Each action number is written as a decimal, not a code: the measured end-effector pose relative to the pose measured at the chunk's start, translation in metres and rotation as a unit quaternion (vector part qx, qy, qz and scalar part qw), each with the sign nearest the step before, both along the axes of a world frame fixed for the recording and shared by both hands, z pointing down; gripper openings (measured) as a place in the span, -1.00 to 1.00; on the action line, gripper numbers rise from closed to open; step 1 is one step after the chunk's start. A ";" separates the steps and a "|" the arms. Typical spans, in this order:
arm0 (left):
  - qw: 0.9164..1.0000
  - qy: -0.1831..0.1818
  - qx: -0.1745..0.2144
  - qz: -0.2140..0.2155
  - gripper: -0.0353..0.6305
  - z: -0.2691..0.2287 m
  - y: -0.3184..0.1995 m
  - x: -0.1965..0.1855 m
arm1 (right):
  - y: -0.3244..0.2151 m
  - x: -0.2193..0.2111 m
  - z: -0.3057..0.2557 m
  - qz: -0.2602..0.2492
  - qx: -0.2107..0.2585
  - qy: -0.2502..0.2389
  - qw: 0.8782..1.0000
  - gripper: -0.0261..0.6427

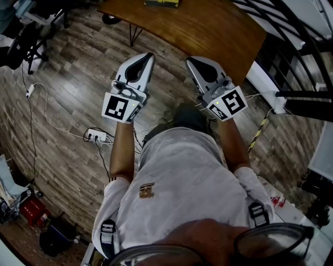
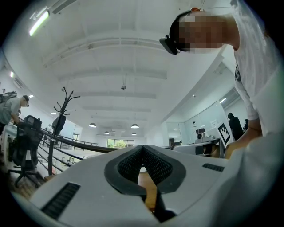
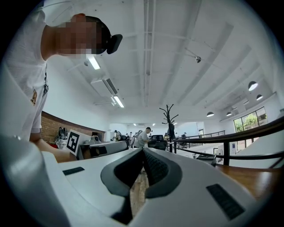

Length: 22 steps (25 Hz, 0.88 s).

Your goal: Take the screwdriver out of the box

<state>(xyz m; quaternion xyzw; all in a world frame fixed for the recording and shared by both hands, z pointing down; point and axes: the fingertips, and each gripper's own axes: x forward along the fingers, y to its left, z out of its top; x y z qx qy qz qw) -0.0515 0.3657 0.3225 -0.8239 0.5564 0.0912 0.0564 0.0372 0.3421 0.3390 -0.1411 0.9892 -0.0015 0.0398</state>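
Observation:
In the head view both grippers are held out level in front of the person, over the wooden floor, short of a brown wooden table (image 1: 208, 26). My left gripper (image 1: 151, 55) is shut with nothing between its jaws; in the left gripper view its dark pads (image 2: 153, 164) meet at the tip. My right gripper (image 1: 188, 60) also has its jaws closed together and empty, seen again as the right gripper (image 3: 143, 150). A yellow and black box (image 1: 162, 3) lies at the table's far edge, mostly cut off by the frame. No screwdriver is in sight.
A white power strip (image 1: 97, 136) and cables lie on the floor at the left. An office chair (image 1: 31, 41) stands at the upper left, a dark railing (image 1: 281, 21) at the upper right. A coat stand (image 3: 168, 116) and people at desks show far off.

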 end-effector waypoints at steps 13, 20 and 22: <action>1.000 -0.017 -0.004 -0.017 -0.83 0.005 -0.108 -0.051 | -0.117 -0.049 0.001 -0.014 0.005 -0.018 1.000 -0.83; 1.000 -0.025 -0.002 -0.018 -0.83 0.001 -0.180 -0.045 | -0.190 -0.043 -0.006 -0.015 0.019 -0.013 1.000 -0.83; 0.999 -0.026 -0.005 -0.019 -0.83 0.000 -0.200 -0.044 | -0.212 -0.042 -0.010 -0.016 0.021 -0.013 1.000 -0.83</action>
